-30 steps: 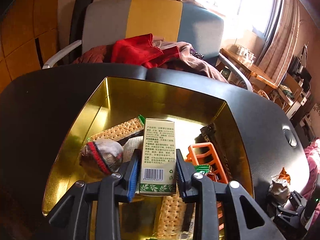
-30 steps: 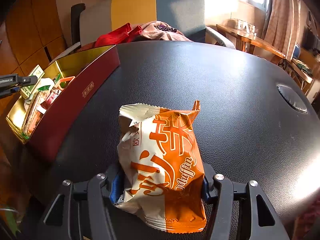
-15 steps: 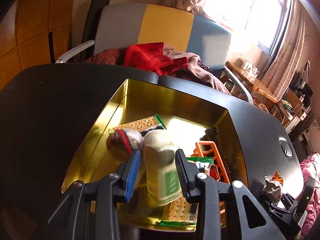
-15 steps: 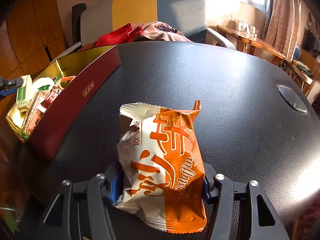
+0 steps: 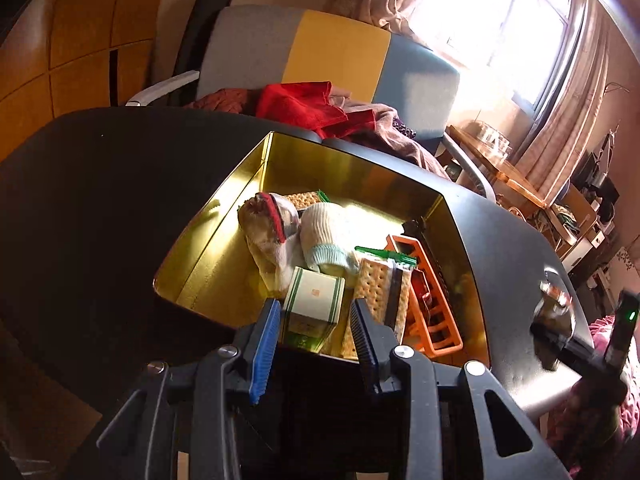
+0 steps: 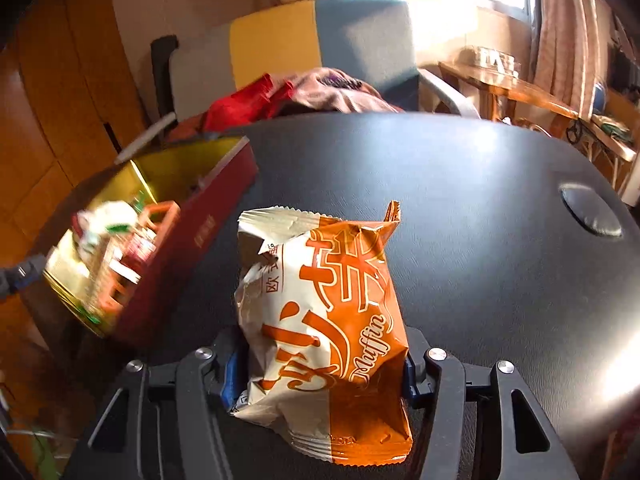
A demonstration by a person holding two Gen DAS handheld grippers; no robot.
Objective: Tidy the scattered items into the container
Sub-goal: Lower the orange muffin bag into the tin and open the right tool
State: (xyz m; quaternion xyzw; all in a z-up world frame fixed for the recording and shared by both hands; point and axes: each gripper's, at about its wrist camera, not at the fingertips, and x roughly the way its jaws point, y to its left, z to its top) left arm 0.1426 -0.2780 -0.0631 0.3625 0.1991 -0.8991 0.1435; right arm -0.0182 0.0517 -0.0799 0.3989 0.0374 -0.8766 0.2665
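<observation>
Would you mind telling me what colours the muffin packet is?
The muffin packet is orange and white, clearest in the right wrist view.

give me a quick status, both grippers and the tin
Left gripper open, green-white box dropped in gold tin. Right gripper shut on muffin bag. Path to tin clear.

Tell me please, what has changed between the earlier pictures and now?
The left gripper has let go of the green and white box: its jaws have just been opening, and the box now lies tipped inside the gold container, free of the pads, as the gripper draws back. The right gripper has begun lifting the muffin packet. Its grip on the packet is unchanged, and the container has not moved.
</observation>
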